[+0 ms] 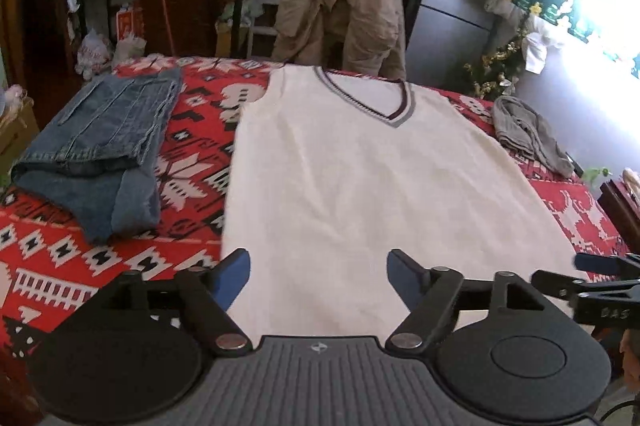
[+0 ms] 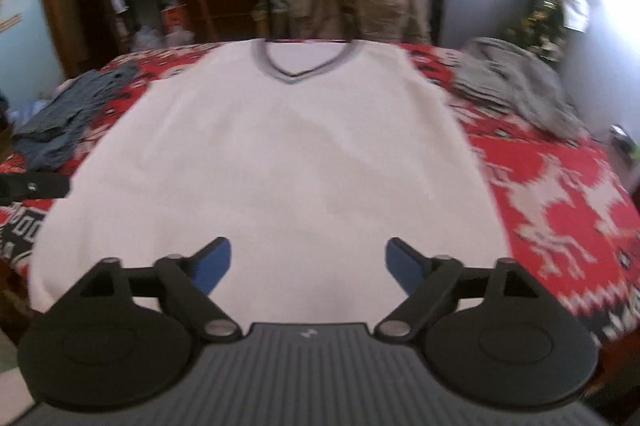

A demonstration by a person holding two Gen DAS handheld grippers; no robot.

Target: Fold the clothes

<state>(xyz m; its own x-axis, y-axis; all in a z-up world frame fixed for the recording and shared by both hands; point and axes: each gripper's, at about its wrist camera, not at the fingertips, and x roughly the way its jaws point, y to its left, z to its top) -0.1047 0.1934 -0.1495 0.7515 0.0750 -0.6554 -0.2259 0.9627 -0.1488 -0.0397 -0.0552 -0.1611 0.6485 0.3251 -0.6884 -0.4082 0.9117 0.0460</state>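
Observation:
A cream sleeveless V-neck vest (image 1: 352,178) lies flat on the table, neck at the far end, hem towards me. In the right wrist view the same vest (image 2: 272,162) fills the middle of the picture. My left gripper (image 1: 318,274) hovers over the hem near the vest's left edge, its blue-padded jaws wide apart and empty. Over the hem, my right gripper (image 2: 308,266) is open too, with nothing between its fingers. Part of the right gripper (image 1: 600,282) shows at the right edge of the left wrist view.
Folded blue jeans (image 1: 100,150) lie to the left on the red patterned tablecloth (image 1: 192,130). A crumpled grey garment (image 1: 528,134) sits at the far right of the table. A chair draped with a tan jacket (image 1: 344,14) stands behind the table, with cluttered shelves and a fridge beyond.

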